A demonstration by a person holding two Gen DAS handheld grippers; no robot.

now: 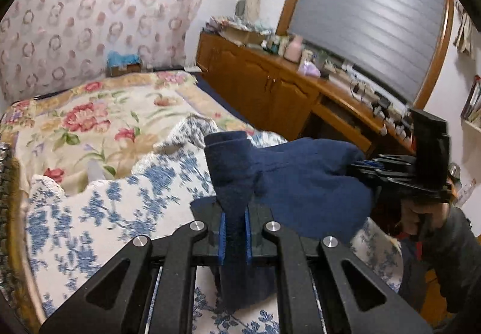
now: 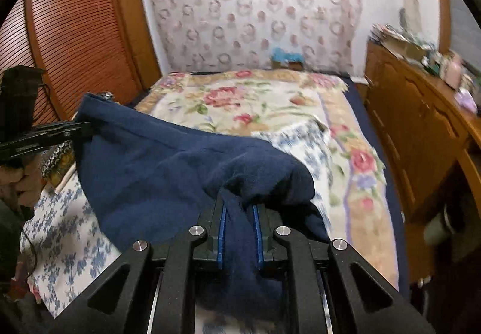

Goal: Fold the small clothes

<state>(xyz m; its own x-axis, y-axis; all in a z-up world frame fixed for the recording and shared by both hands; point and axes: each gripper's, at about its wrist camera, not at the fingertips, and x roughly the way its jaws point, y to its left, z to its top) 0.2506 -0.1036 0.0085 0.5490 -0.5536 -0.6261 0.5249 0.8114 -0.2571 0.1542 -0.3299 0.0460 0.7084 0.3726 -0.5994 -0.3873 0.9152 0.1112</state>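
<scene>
Black linkage arms fill the bottom of both wrist views, and between them the blue pads pinch dark fabric. From the left wrist camera, the left claw (image 1: 235, 232) is closed on a bunched edge of a navy garment (image 1: 300, 183), with a tail of the cloth hanging down between the arms. From the right wrist camera, the right claw (image 2: 240, 229) is likewise clamped on another gathered part of the same navy garment (image 2: 156, 171), and cloth droops below the pads there too.

The garment is stretched in the air between the two claws, sagging in the middle, held above a blue-and-white flowered cloth (image 1: 120, 214) that lies rumpled on the bed (image 2: 246, 99). Whether any part of the garment touches that cloth cannot be told. In the left view the right claw shows at the far right, gripping the other end of the garment; in the right view the left claw shows at the far left in the same way, with a hand (image 2: 15, 180) wrapped round its handle.

Beyond the flowered cloth the bed is covered by a cream bedspread with red roses. A quilted headboard (image 2: 255, 9) with a ring pattern stands behind it, and a small box with something blue (image 2: 285, 59) sits at its foot. A wooden cabinet (image 1: 264, 78) runs beside the bed, its top crowded with small items too blurred to name. Slatted wooden doors (image 2: 75, 33) stand on the bed's other side
</scene>
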